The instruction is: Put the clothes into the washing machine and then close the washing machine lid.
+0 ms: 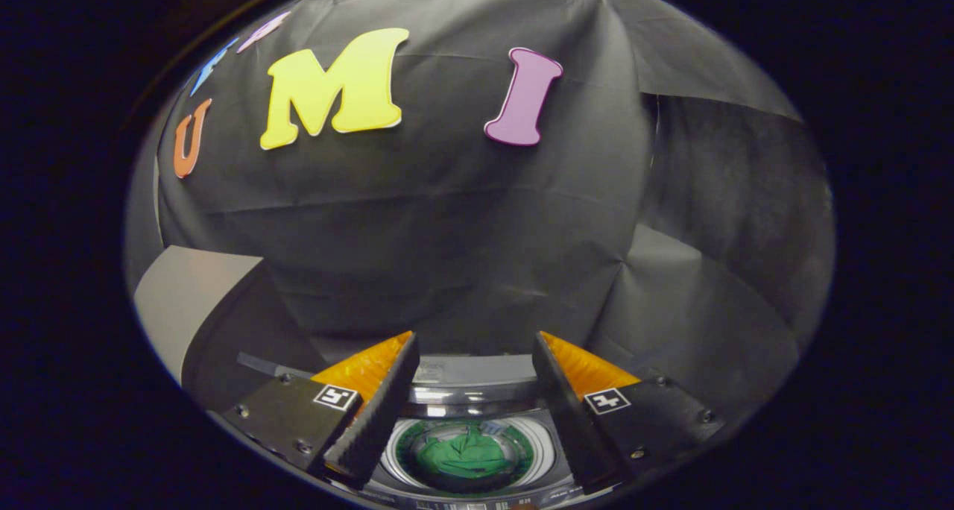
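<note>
— Where does the job stand?

— From my side of the claw (475,391): the washing machine (471,379) sits below and just ahead of my fingers, its round drum opening showing between them. The green clothes (466,456) lie bunched at the bottom of the drum, so I judge the loading half done. What is left is the lid (190,301), the pale grey panel standing raised off to the left of the opening (I take it for the lid; its hinge is hidden from me). It is plainly not down yet.

— And the claw itself?

— Spread wide, holding nothing. Both fingers (376,413) hang above the machine's top, one to each side of the drum mouth, touching neither cloth nor rim.

— Anything in the way?

— Largest first: the booth's black cloth wall rises close behind the machine and folds around its right side. Then the raised lid, apart from my left finger. Then the chrome rim (471,408) of the drum. I see nothing across the opening that would stop the lid, though the near edge of the machine is cut off under my fingers.
</note>
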